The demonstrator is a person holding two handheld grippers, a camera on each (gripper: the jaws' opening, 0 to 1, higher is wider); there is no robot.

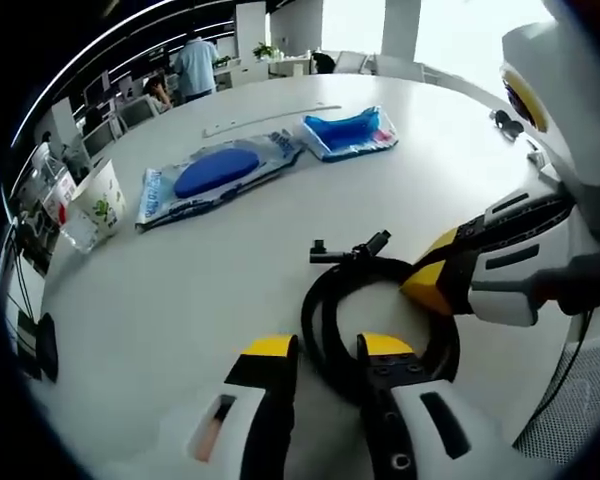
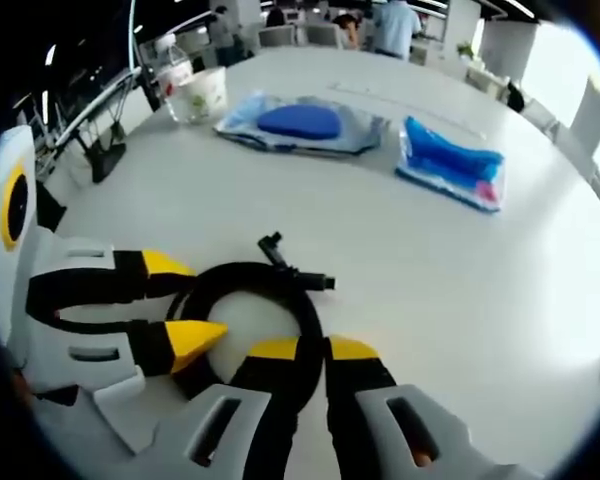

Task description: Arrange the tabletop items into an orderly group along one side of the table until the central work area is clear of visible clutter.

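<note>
A coiled black cable [image 1: 330, 300] [image 2: 245, 285] with a plug end lies on the white round table [image 1: 180, 300] [image 2: 460, 270]. In the left gripper view my left gripper [image 1: 328, 346] rises from the bottom, with the coil's near arc filling the gap between its yellow-tipped jaws. My right gripper [image 1: 435, 280] reaches in from the right and holds the coil's far side. In the right gripper view the right gripper [image 2: 313, 349] is shut on the cable's near arc. There the left gripper [image 2: 180, 300] straddles the coil's left arc.
Two blue plastic-wrapped packs lie farther off: a long one [image 1: 215, 172] [image 2: 300, 122] and a squarer one [image 1: 348, 132] [image 2: 450, 160]. A printed paper cup [image 1: 100, 200] [image 2: 200, 100] stands at the table's edge. A thin white strip [image 1: 270, 118] lies behind the packs. People sit at distant desks.
</note>
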